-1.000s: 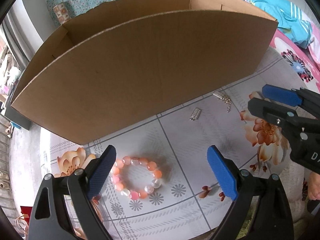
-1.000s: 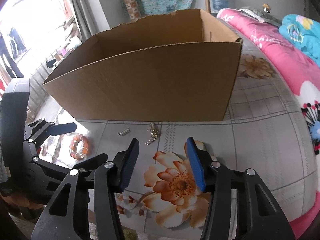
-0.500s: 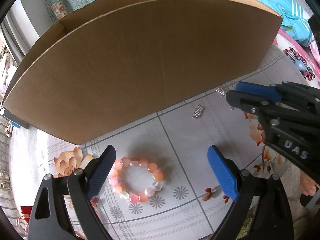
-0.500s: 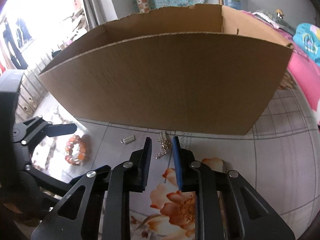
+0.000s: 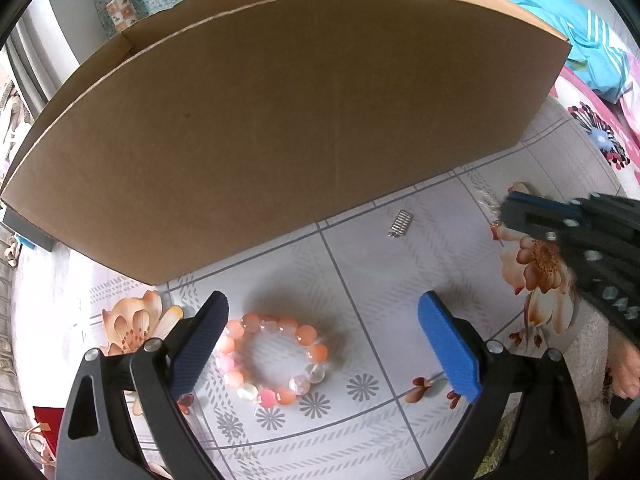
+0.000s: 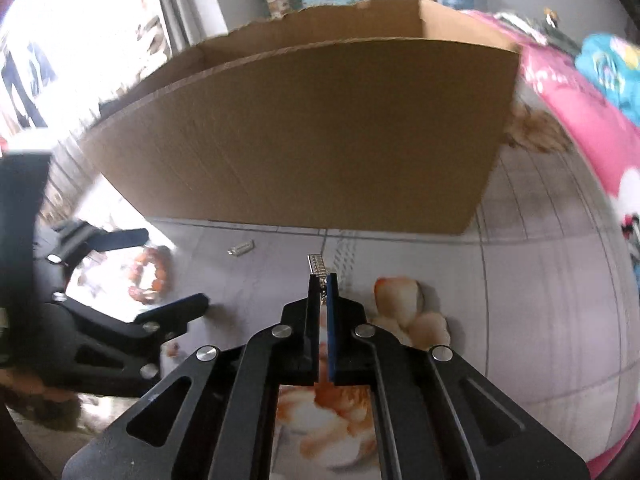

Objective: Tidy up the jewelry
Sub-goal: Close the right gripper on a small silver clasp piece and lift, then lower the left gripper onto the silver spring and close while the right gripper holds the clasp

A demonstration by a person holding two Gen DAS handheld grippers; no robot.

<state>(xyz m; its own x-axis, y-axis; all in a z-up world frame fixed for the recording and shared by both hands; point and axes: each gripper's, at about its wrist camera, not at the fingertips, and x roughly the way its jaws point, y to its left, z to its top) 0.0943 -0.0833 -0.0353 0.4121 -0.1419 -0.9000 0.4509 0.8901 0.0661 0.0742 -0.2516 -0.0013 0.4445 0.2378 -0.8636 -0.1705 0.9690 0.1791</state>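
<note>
A pink and orange bead bracelet [image 5: 272,360] lies flat on the floral cloth, between the fingers of my left gripper [image 5: 324,344], which is open and not touching it. The same bracelet [image 6: 150,276] shows at the left in the right wrist view. My right gripper [image 6: 323,280] is shut on a silver chain piece [image 6: 316,266], whose end sticks out past the tips. In the left wrist view that gripper [image 5: 506,210] is at the right edge with the silver chain piece [image 5: 488,200] at its tip. A small silver clasp piece [image 5: 401,223] lies loose in front of the box.
A large open cardboard box [image 5: 280,120] stands just beyond the jewelry and fills the far side. Pink floral bedding [image 6: 592,128] and a turquoise cloth [image 5: 580,40] lie to the right. A bare foot [image 5: 624,368] shows at the right edge.
My right gripper has gone from half open to shut, closing on the silver chain piece after moving in over it. The left gripper and the bracelet have stayed put.
</note>
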